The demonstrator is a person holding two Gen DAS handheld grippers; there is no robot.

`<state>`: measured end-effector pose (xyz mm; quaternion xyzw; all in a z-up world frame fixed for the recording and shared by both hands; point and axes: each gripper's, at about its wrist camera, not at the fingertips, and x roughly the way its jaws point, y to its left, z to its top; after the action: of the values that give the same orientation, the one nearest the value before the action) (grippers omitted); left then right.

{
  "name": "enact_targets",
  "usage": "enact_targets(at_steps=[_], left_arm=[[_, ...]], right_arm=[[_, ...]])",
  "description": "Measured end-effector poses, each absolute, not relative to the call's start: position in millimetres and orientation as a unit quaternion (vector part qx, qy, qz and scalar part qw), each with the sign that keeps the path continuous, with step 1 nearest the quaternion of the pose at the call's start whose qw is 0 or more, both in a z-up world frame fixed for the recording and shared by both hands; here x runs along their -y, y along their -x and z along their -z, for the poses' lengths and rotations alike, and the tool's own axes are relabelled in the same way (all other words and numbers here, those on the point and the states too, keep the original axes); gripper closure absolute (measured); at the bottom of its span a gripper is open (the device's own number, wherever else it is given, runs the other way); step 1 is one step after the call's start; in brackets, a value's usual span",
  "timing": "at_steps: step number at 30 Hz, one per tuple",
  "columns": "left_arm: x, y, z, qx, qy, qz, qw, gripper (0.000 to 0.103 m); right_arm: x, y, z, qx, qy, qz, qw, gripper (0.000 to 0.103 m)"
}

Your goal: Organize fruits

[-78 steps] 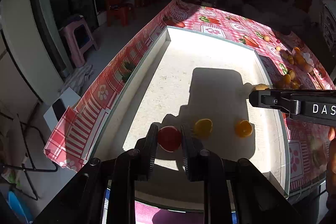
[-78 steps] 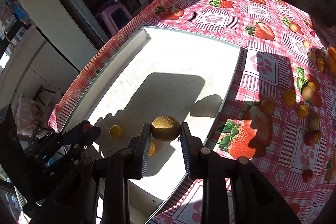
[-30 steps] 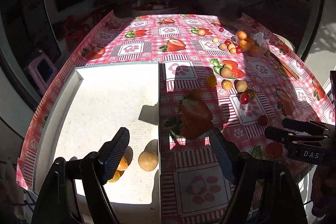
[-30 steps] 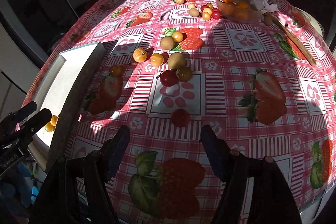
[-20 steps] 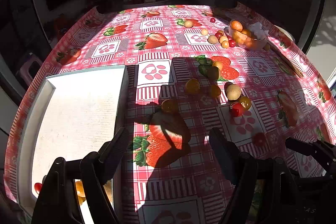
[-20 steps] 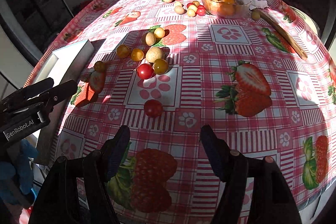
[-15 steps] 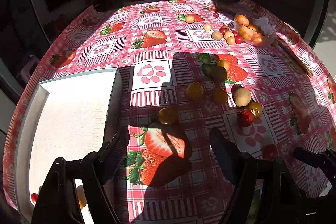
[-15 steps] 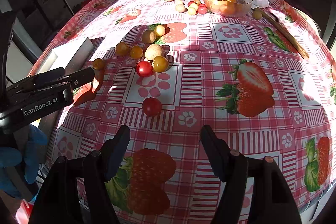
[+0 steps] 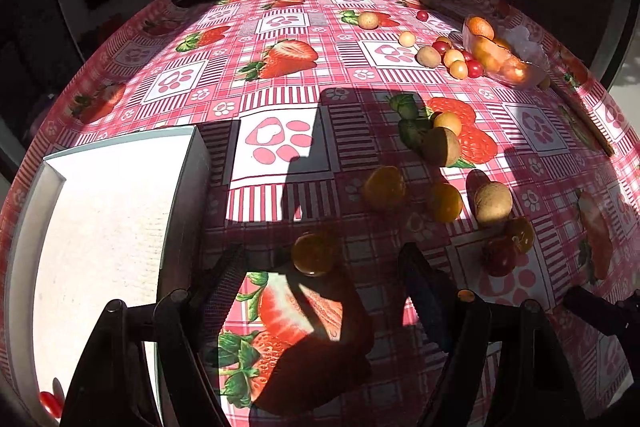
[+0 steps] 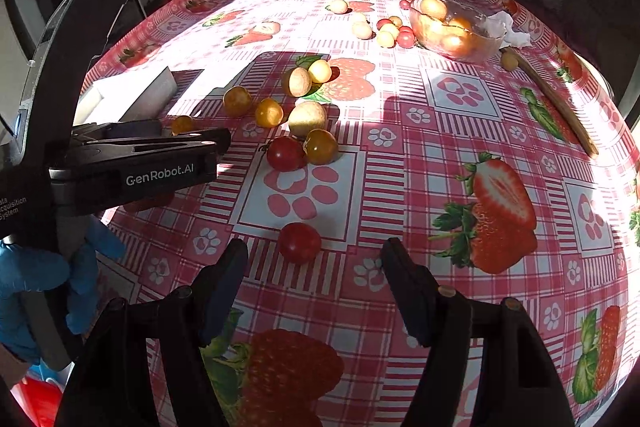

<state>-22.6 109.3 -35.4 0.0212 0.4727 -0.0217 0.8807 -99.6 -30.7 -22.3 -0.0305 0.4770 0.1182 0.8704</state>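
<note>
Fruits are scattered over the strawberry tablecloth (image 10: 460,131), most of them clumped mid-table near the white tray (image 9: 100,211). One yellow tomato (image 9: 314,253) sits right between the left gripper (image 9: 322,281) fingers, which are spread wide and holding nothing. The right gripper (image 10: 314,269) is spread just as wide and empty, with a red tomato (image 10: 299,242) just ahead of it. A glass bowl (image 10: 456,31) of fruit sits at the far side.

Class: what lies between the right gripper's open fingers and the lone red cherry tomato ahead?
Only bare checked tablecloth separates the right gripper from the tomato, per the right wrist view.
</note>
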Motion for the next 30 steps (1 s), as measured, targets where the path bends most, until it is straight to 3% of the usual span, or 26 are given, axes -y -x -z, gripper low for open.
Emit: enact_targets(at_steps=[4,8,11,18,20,21,30], left_arm=[[-111,24,33,-0.469,-0.016,0.028,0.883,0.044],[-118,23,30,-0.467,-0.011,0.017,0.884,0.07],[-123,24,30,-0.465,-0.005,0.013,0.885,0.077],[-123,35,30,-0.438,-0.022,0.001,0.899,0.074],[-122,39,27,-0.427,-0.027,0.009,0.904,0.045],[-119,44,23,-0.41,-0.037,0.011,0.911,0.043],[-104,40,30,-0.42,-0.075,0.034,0.904,0.043]], right_arm=[[21,99,23,-0.469,0.06,-0.112,0.874,0.046],[17,100,22,-0.468,0.06,-0.122,0.873,0.076],[20,99,21,-0.472,0.043,-0.129,0.871,0.079],[30,104,20,-0.48,0.017,-0.135,0.866,0.079],[31,105,20,-0.481,0.016,-0.135,0.866,0.079],[32,105,20,-0.481,0.015,-0.135,0.866,0.079],[35,104,20,-0.481,0.006,-0.136,0.866,0.079]])
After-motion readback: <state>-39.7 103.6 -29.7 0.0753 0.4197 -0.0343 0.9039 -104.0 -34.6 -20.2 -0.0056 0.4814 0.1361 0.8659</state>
